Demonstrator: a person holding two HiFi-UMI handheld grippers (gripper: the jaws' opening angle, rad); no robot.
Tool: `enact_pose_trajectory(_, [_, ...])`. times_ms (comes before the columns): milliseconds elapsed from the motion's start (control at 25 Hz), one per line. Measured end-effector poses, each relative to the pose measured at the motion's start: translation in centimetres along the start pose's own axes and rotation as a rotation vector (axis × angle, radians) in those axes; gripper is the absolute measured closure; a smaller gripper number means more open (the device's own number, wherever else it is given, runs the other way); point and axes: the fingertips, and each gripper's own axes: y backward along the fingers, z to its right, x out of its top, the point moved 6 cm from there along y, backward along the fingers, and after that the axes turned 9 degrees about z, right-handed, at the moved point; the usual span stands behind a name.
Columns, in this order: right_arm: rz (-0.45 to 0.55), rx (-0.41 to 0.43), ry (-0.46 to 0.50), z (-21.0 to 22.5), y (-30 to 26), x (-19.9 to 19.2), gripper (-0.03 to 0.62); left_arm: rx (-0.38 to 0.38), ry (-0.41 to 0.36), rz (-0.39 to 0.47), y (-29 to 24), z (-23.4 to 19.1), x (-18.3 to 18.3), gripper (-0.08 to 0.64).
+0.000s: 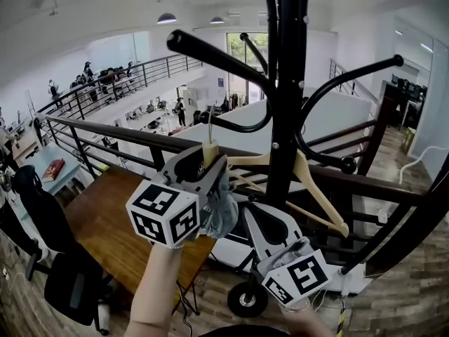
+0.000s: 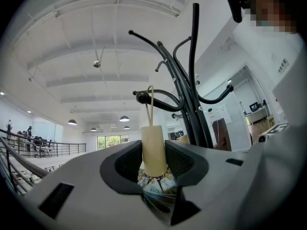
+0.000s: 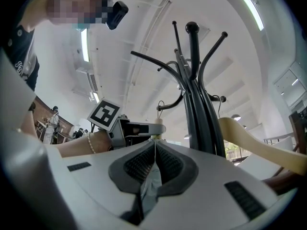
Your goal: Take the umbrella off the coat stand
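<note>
A black coat stand (image 1: 286, 83) rises in front of me. The umbrella hangs by a thin strap loop (image 2: 150, 104) from a ball-ended hook (image 2: 144, 97). My left gripper (image 1: 208, 161) is shut on the umbrella's cream handle (image 2: 153, 150), pads against both its sides, just under that hook. Below the handle bunches the folded grey patterned canopy (image 1: 223, 215). My right gripper (image 1: 240, 209) is lower and to the right. In the right gripper view it (image 3: 154, 162) is shut on a thin fold of the canopy (image 3: 151, 188).
A wooden coat hanger (image 1: 319, 192) hangs on the stand right of my grippers. Other curved hooks (image 1: 210, 51) stick out above and around. A dark railing (image 1: 105, 133) runs behind the stand, with an office floor below. A black chair (image 1: 42, 223) and wooden table (image 1: 105, 223) stand at the left.
</note>
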Motion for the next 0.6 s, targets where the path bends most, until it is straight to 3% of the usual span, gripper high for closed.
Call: enact_pose_trajectory(600, [-0.004, 0.026, -0.033, -1.7, -0.5, -0.2, 0.563, 0.103, 0.016, -0.008, 4.2, -1.9, 0.1, 0.407])
